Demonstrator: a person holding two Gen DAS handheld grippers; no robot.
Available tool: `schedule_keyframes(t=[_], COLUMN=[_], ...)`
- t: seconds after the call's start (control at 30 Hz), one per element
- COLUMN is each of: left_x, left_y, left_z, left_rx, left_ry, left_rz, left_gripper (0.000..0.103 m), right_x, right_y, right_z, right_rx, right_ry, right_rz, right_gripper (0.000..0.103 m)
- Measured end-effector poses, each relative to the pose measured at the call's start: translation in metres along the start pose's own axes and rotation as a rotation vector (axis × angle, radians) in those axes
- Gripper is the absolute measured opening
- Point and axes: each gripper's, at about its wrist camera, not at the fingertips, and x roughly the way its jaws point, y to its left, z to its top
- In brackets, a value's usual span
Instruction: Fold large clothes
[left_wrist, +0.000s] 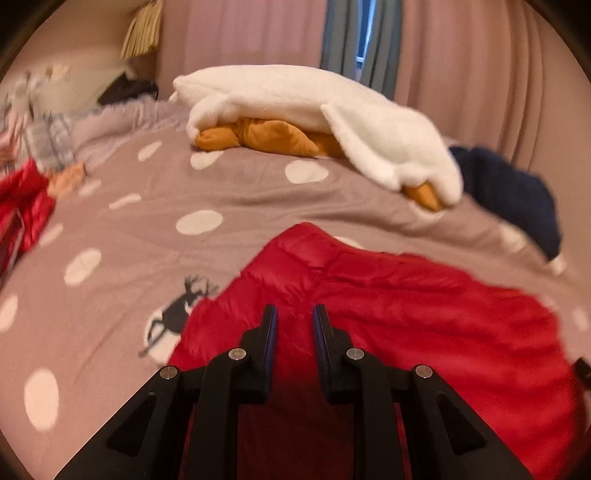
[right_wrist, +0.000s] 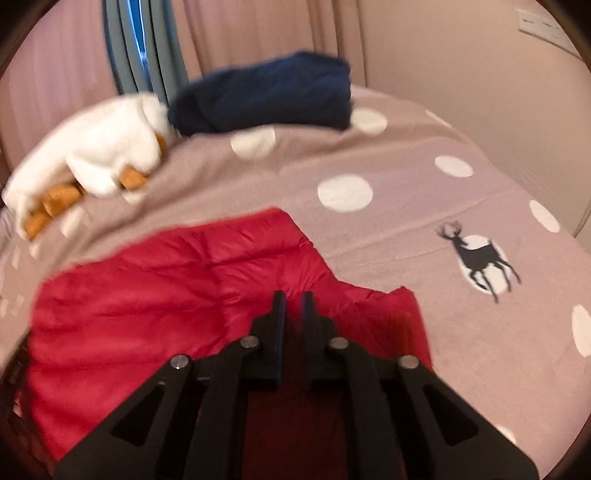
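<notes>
A red quilted down jacket (left_wrist: 424, 325) lies spread on a bed with a mauve cover (left_wrist: 147, 206) printed with white dots and a deer. My left gripper (left_wrist: 295, 317) sits on the jacket's near left part, its jaws narrowed with red fabric filling the gap between them. In the right wrist view the same jacket (right_wrist: 147, 302) stretches off to the left. My right gripper (right_wrist: 293, 306) is on its near right edge, jaws almost together with red fabric pinched between. The jacket's near hem is hidden under both grippers.
A white fleece garment (left_wrist: 295, 99) over a mustard one lies at the far side of the bed, with a folded navy garment (right_wrist: 266, 96) beside it. More clothes, red (left_wrist: 26, 206) and plaid (left_wrist: 48, 136), are piled at the left. Pink curtains hang behind.
</notes>
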Motion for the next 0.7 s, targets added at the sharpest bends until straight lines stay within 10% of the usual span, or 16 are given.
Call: schedule_keyframes(t=[0.23,0.7], left_x=[-0.038,0.030], left_y=[-0.031,-0.050], left_z=[-0.007,-0.047], left_rx=[0.048,0.115], left_ry=[-0.053,0.037], left_rz=[-0.105,-0.096], left_gripper=[0.021,0.021], right_x=[-0.053,0.027], right_y=[0.032,0.043], right_z=[-0.007,-0.063], right_rx=[-0.008,-0.030], right_ry=[-0.076,0.041], right_rz=[0.155,0.206], right_gripper=[0.010,0.000])
